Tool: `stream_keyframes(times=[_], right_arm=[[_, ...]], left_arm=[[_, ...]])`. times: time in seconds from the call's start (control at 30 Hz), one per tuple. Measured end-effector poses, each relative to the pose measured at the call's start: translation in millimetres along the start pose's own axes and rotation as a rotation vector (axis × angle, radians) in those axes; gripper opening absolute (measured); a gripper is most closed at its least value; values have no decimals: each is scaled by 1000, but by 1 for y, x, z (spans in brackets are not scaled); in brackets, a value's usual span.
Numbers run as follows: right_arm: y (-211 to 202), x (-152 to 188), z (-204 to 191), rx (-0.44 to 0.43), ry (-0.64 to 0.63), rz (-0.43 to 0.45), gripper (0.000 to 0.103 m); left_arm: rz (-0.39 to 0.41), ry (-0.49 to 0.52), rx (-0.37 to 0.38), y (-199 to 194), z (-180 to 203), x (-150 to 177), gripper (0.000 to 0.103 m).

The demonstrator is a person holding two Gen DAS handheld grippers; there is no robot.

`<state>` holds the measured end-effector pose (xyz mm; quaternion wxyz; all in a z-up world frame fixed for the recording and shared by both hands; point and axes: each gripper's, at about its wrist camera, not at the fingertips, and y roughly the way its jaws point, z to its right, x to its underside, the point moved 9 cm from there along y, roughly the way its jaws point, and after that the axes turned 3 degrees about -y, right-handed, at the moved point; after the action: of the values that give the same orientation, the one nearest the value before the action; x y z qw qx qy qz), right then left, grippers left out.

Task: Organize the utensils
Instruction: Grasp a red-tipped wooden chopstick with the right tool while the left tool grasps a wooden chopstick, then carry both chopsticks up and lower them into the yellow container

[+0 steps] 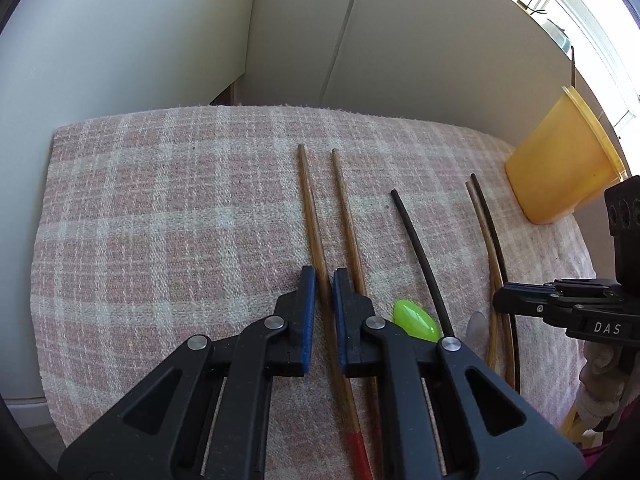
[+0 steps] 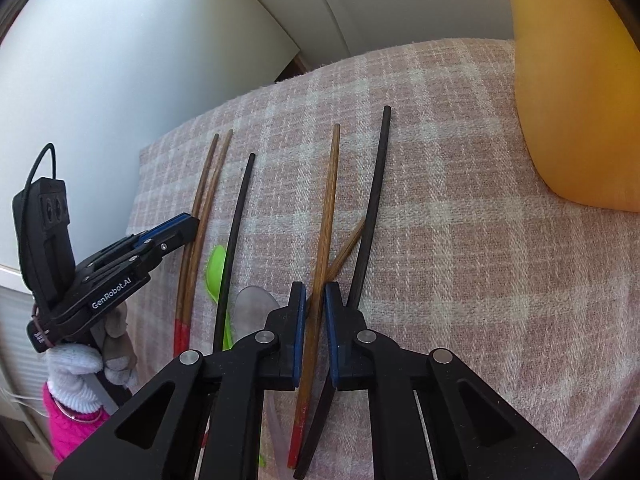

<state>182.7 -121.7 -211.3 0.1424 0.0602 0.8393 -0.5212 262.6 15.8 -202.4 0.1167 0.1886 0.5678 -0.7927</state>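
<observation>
Several chopsticks lie lengthwise on a pink plaid cloth [image 1: 160, 220]. My left gripper [image 1: 325, 276] is over two brown red-ended chopsticks; one [image 1: 310, 208] runs through the narrow gap between its blue pads, the other [image 1: 347, 208] passes just right of it. My right gripper [image 2: 316, 290] sits the same way around a brown chopstick [image 2: 330, 200], with a black chopstick [image 2: 378, 184] just right of it. Whether either pair of pads grips the stick, I cannot tell. A green spoon [image 1: 416, 320] and a clear spoon [image 2: 256, 308] lie between the sticks.
A yellow plastic cup [image 1: 560, 168] stands at the cloth's far right; it fills the top right of the right wrist view [image 2: 576, 80]. A single black chopstick [image 1: 420, 256] lies in the middle. A white wall and the cloth's far edge are behind.
</observation>
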Motion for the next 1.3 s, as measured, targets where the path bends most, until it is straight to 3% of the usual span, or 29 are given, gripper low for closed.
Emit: stream_keyframes(times=[0.4,0.73,1.03,1.3], right_arm=[[-17,-1,4,-37,-11,19,6],[-54,1,3,-36,-72,91,6],[-100,3,1,-12,-196,185,5],[-151,0,11,8,-228,311,5]], left_arm=[[56,-56,10,-16,-25,-2,4],[133,-79,64,-71,-44,15,4],[248,-34,162,-125,3,14,4],[378,19,252,-155,58,3,4]])
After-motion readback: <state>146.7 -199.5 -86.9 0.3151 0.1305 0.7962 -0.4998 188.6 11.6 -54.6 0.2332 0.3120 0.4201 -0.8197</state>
